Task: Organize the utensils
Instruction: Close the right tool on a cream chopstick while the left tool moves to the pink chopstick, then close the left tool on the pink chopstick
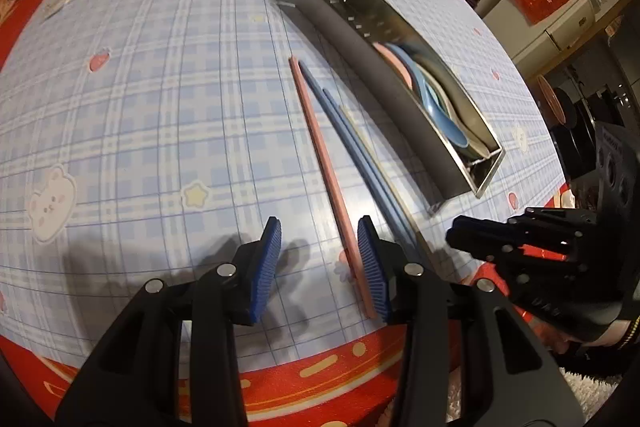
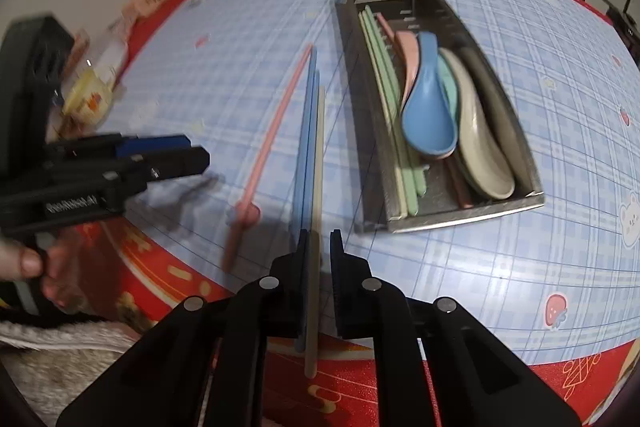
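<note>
Lying on the checked tablecloth point(image 1: 160, 107) beside the steel caddy point(image 1: 384, 79), the pink chopstick point(image 1: 320, 147) is resting against one pad of the unclenched left gripper point(image 1: 320, 263). Only the right view is showing the right gripper point(image 2: 320, 267) clenching blue and beige chopsticks point(image 2: 310, 147), and spoons point(image 2: 428, 107) inside the caddy.

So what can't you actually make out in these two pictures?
- Pink chopstick: near end motion-blurred in the right view; in the left view the left hand-held gripper covers that end.
- Blue chopsticks: near ends hidden between the right hand-held gripper's fingers.
- Tray: its wall hides the chopsticks inside in the left view.
- Spoons: overlapping, count unclear.
</note>
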The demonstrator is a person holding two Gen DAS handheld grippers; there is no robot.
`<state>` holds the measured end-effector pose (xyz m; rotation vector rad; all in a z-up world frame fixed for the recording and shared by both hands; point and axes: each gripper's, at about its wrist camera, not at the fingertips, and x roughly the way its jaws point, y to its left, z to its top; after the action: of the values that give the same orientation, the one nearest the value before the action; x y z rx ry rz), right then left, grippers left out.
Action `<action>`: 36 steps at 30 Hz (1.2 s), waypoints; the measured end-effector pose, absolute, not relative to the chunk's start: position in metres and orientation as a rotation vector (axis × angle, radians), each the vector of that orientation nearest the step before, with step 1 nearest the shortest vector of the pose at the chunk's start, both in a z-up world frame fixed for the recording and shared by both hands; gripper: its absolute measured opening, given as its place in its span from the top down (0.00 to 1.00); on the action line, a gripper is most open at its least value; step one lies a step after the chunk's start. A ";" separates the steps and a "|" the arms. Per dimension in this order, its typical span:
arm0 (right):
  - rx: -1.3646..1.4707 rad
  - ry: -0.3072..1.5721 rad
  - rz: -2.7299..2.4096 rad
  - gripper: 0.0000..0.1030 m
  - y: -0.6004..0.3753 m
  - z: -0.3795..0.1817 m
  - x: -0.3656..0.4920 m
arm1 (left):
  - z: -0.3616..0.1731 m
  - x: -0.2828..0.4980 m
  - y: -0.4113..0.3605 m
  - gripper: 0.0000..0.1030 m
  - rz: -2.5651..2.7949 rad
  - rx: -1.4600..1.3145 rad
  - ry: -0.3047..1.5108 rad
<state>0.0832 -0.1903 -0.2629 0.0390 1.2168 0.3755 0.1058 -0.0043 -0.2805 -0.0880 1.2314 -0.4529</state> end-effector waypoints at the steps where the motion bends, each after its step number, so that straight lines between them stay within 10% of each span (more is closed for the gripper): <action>1: 0.023 1.220 0.372 0.90 -0.187 -0.266 0.082 | -0.283 0.106 -0.005 0.60 -0.460 -0.086 1.237; 36: -0.011 1.239 0.348 0.93 -0.179 -0.282 0.074 | -0.310 0.129 -0.070 0.71 -0.472 0.105 1.223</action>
<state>0.0739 -0.1790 -0.2824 -0.0109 1.2392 0.3481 0.1291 -0.0698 -0.3096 0.1048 1.2226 -0.4723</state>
